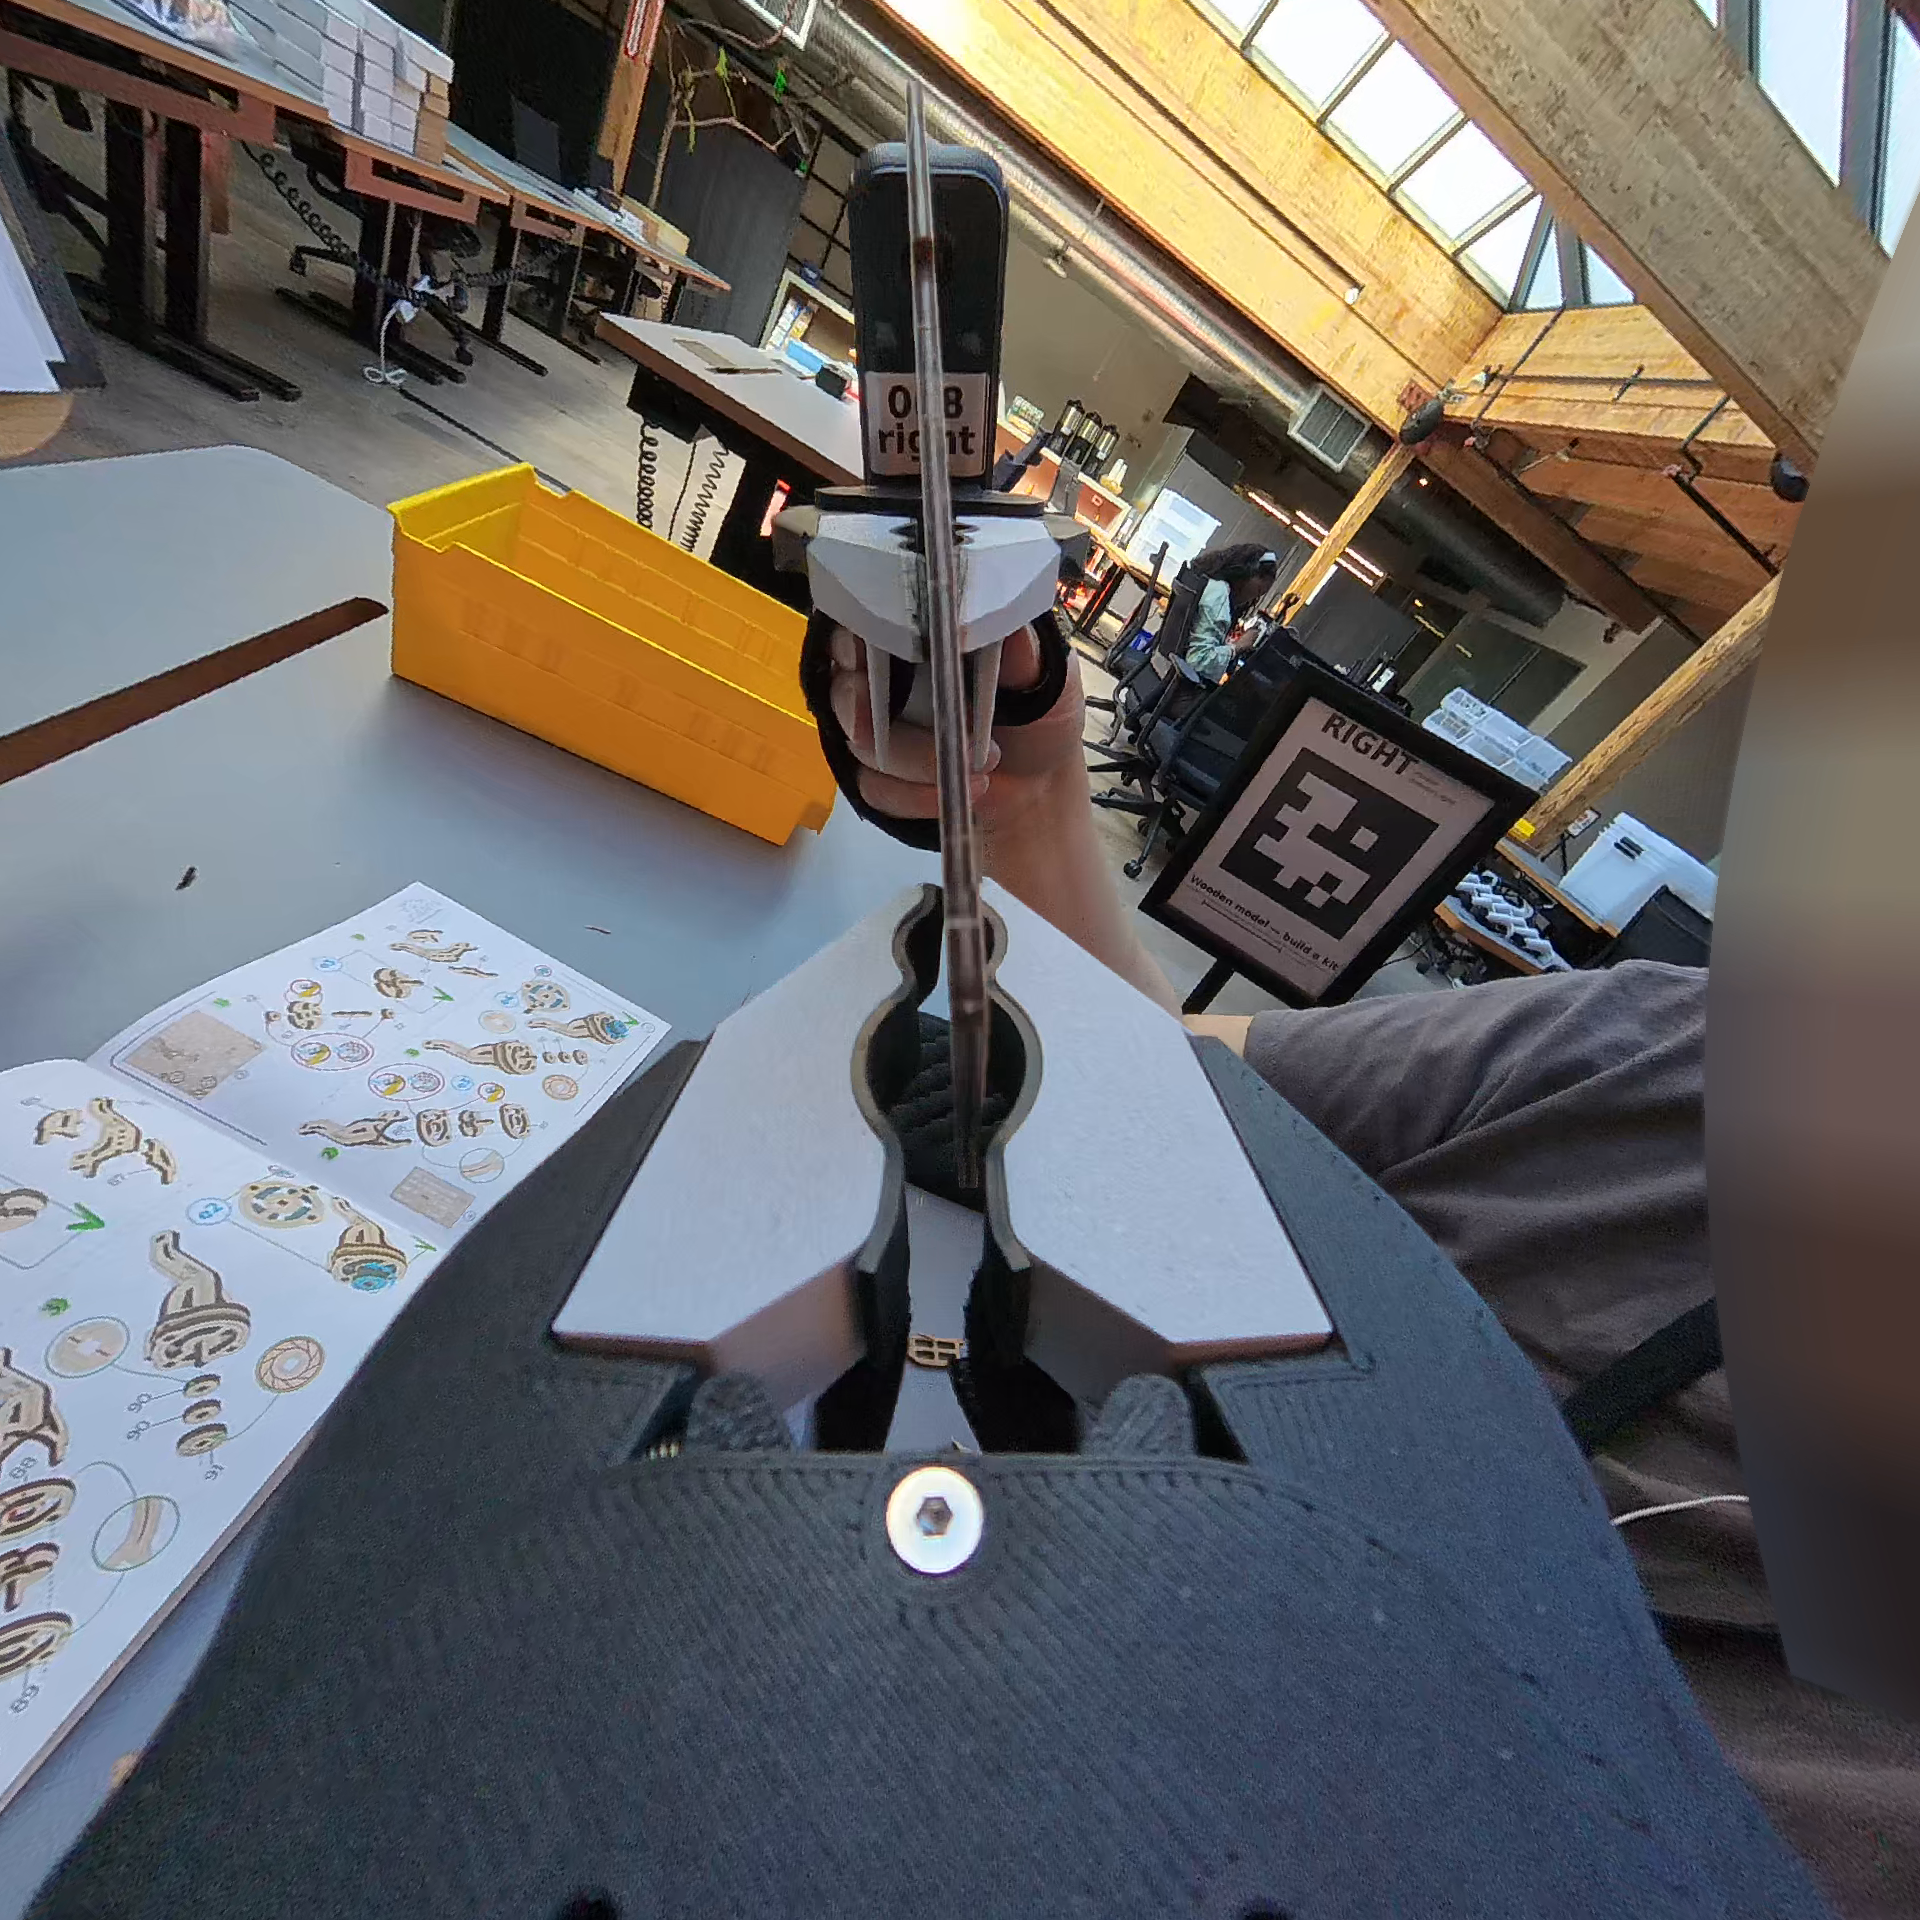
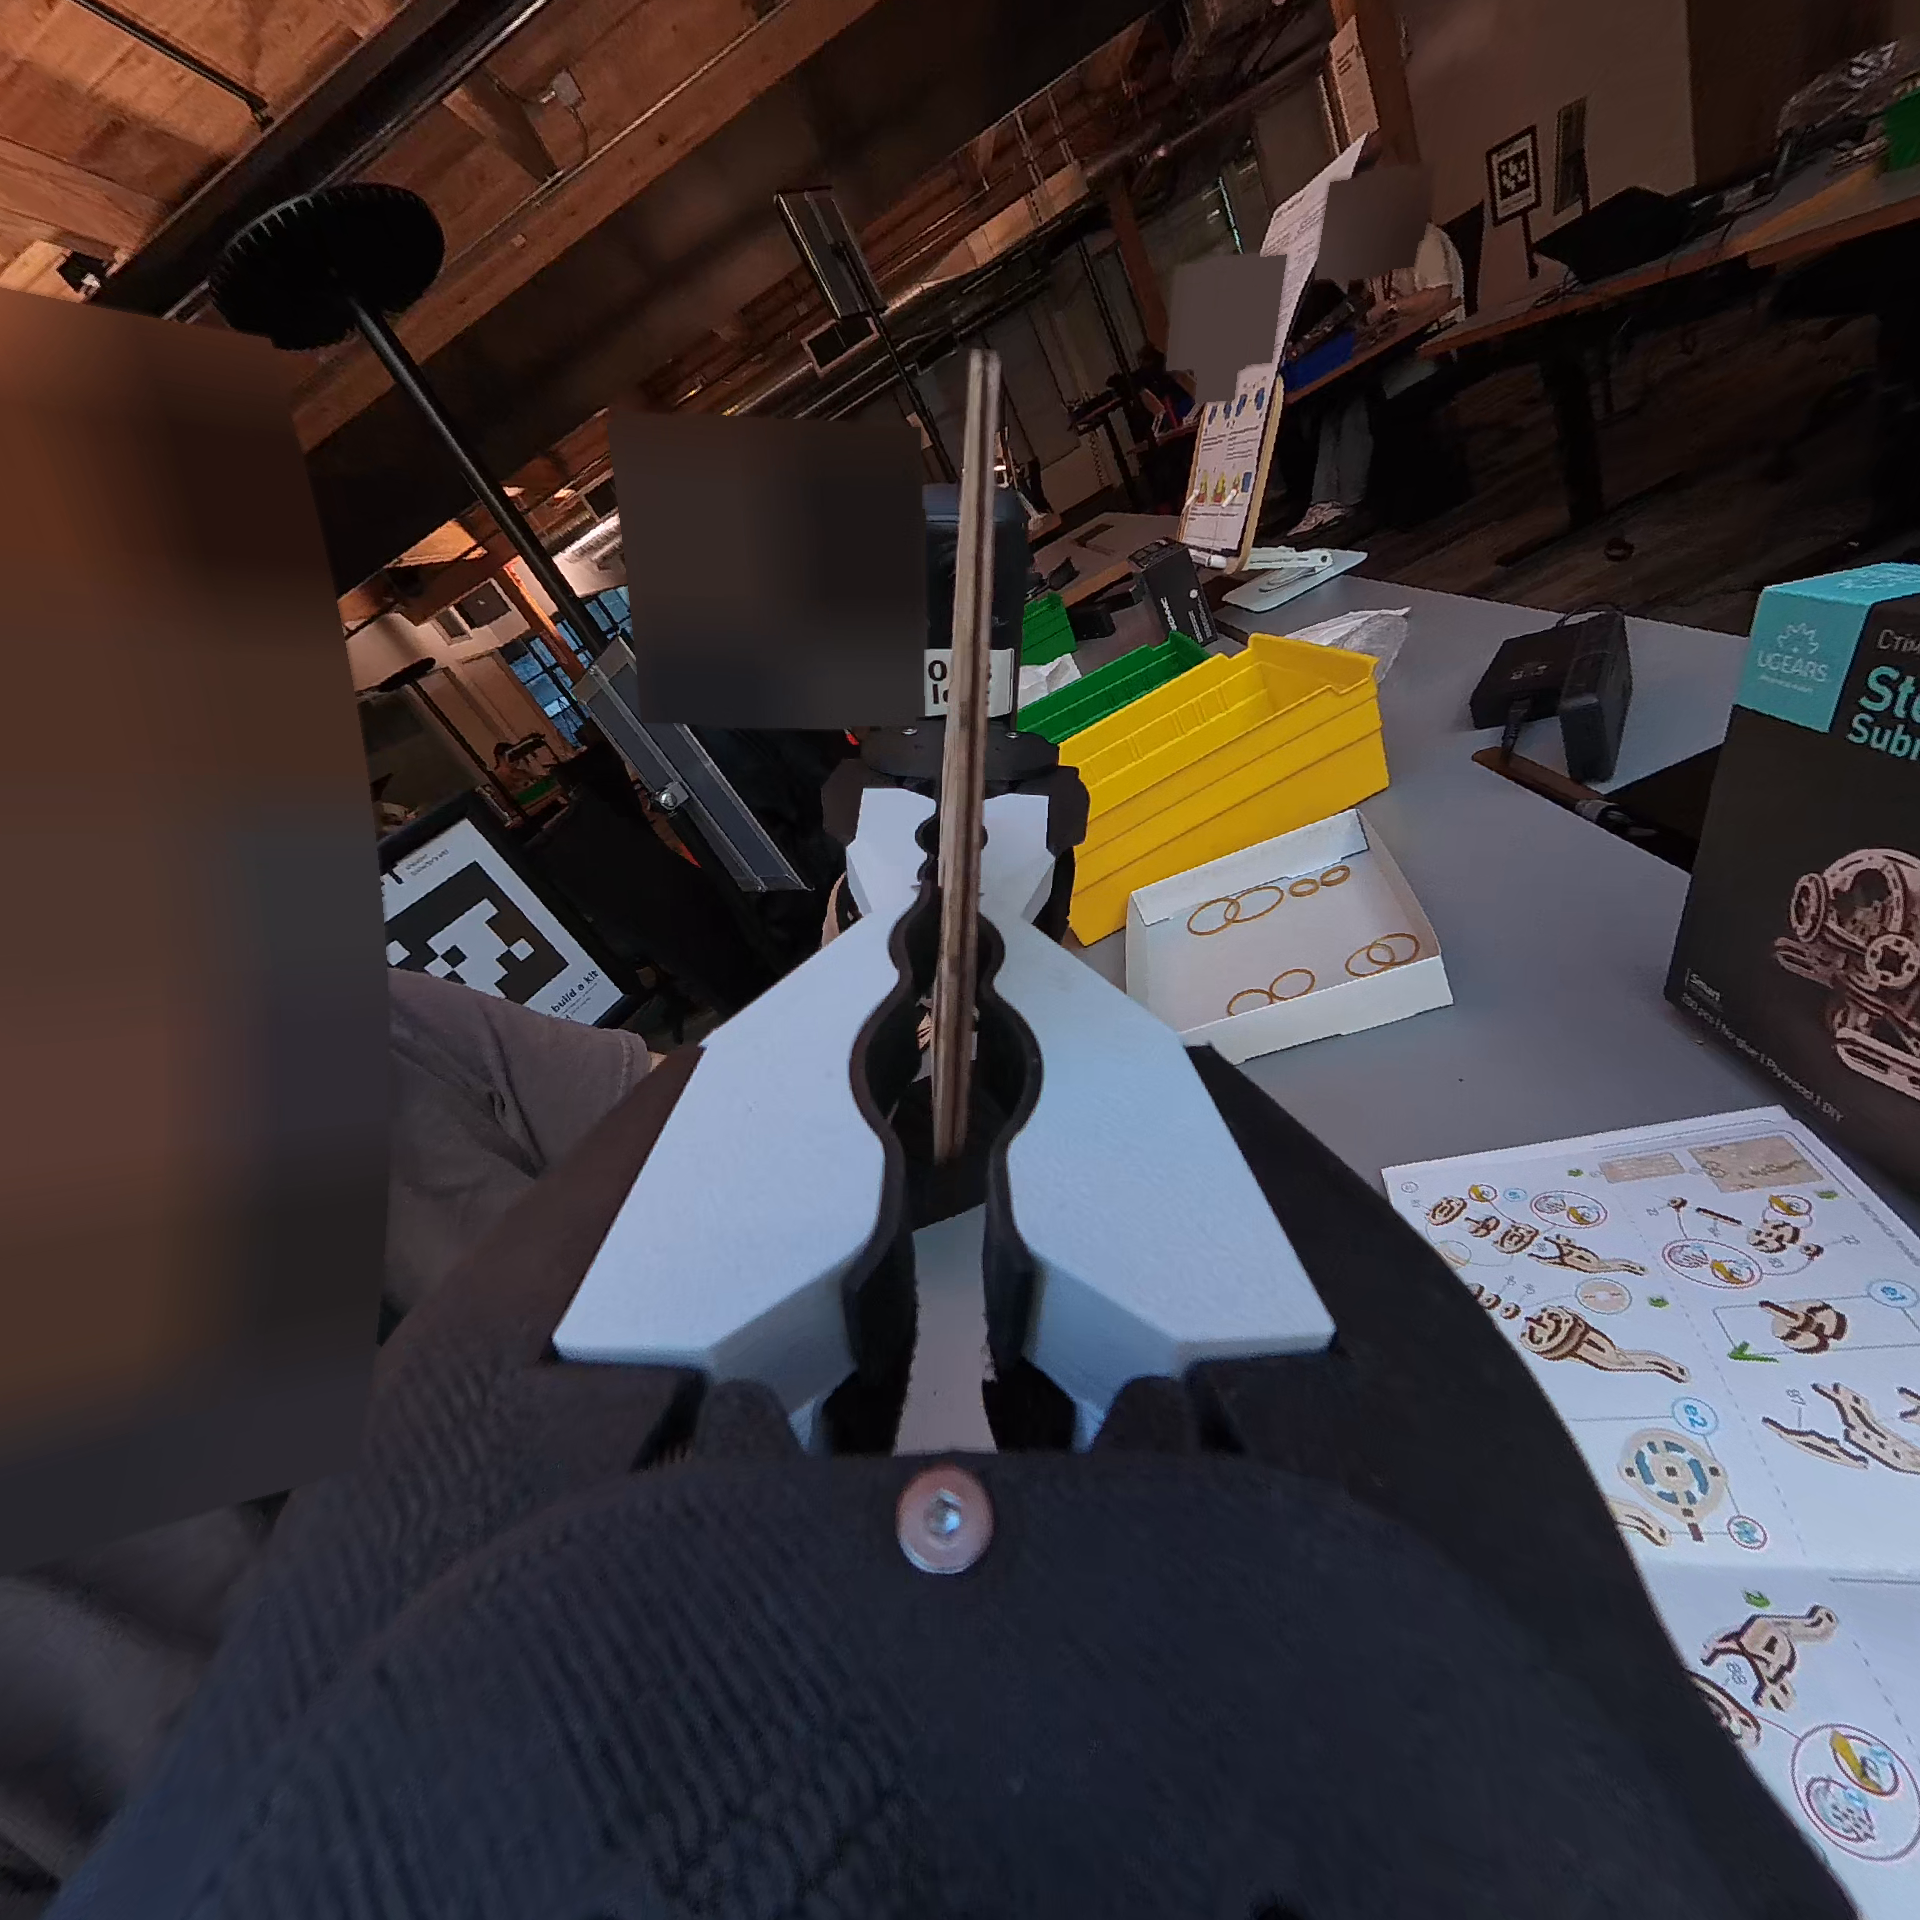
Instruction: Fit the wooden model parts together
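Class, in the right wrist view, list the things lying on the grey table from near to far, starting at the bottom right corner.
Instruction booklet → white tray of rubber bands → yellow bin → green bin.

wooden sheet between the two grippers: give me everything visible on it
The wooden sheet shows only edge-on in both wrist views: a thin, flat plywood-looking panel with a pale tan edge, darker in places. Its faces are hidden, so any cut parts cannot be told. It is held up off the grey table, spanning from the left gripper to the right gripper, which face each other. Each gripper is shut on one end; nothing else touches it.
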